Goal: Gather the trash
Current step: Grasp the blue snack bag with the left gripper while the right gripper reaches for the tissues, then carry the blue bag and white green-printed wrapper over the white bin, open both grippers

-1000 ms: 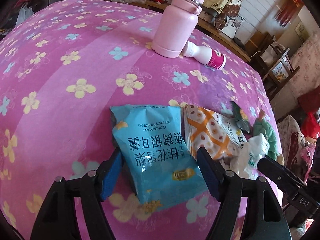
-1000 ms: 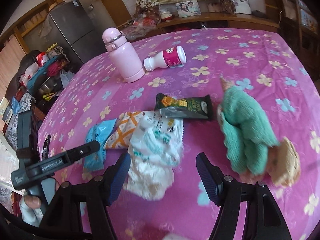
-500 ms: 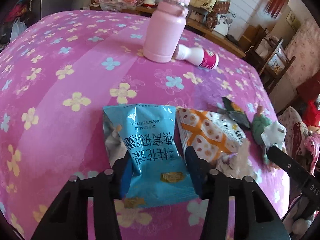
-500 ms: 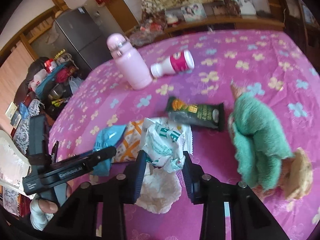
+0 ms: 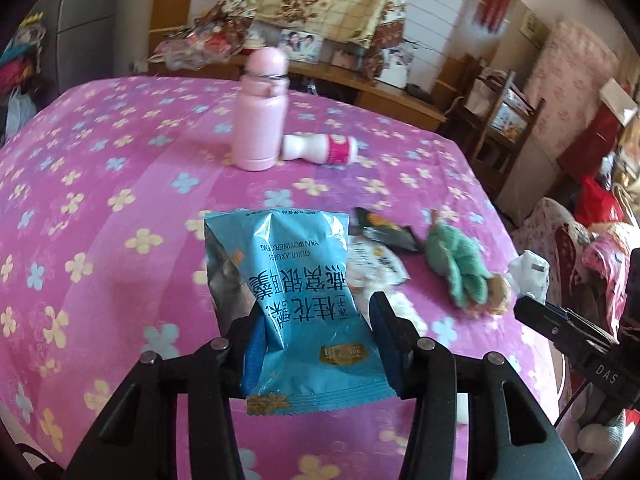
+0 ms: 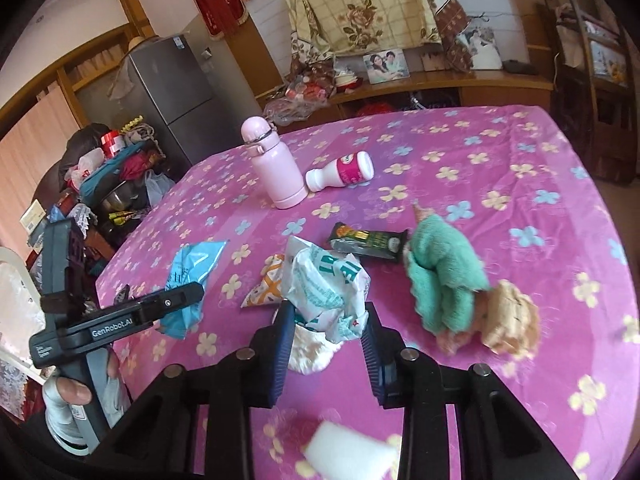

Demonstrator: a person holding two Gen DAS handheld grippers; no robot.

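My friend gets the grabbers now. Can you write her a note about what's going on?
Left gripper: shut on the blue snack packet, lifted off the table.
Right gripper: shut on the crumpled white wrapper.
Left on the pink flowered cloth: orange-patterned packet, dark green wrapper, small white bottle lying down.
No bin shows in either view. Pink flask and green-dressed doll probably stay.
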